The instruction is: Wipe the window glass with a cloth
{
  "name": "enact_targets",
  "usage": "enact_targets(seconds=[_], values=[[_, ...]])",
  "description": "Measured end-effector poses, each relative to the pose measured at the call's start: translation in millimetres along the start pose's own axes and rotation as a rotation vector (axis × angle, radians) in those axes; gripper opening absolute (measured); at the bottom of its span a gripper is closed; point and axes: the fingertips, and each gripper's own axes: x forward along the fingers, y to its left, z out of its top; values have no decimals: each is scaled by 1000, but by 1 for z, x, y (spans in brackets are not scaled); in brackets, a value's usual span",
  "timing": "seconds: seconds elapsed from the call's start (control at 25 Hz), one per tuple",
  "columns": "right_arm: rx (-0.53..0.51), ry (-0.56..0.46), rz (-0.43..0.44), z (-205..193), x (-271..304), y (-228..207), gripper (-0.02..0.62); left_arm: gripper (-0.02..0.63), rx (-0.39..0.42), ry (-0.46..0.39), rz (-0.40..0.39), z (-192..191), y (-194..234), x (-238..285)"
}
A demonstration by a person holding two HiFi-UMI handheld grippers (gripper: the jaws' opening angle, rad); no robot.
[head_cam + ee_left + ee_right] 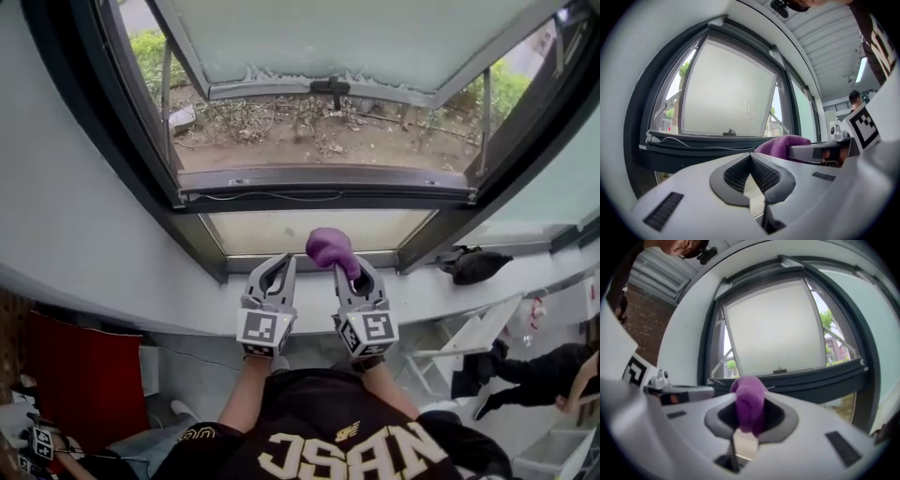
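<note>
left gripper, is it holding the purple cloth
No, the left gripper is shut on nothing; the purple cloth sits clamped in the right gripper.

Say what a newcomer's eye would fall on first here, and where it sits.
The purple cloth, bunched between the jaws of the right gripper at the foot of the window. Beside it, the left gripper is shut on nothing. Above both, the frosted sash stands pushed open over bare ground.
</note>
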Motion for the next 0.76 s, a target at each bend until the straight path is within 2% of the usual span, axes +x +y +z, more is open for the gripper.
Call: enact_targets(seconds=[0.2, 0.48, 0.6, 0.76], values=[[-17, -7, 32, 14, 0, -31, 83, 17, -28, -12, 46, 11, -22, 25], [-8, -40, 62, 41, -1, -105, 83, 17, 18, -28, 66, 24, -77, 77], [9, -48, 67, 47, -5, -135, 83, 17, 16, -30, 63, 23, -101, 97], [-20, -50, 108, 47, -8, -170, 83, 17, 13, -29, 99, 25, -125, 121]])
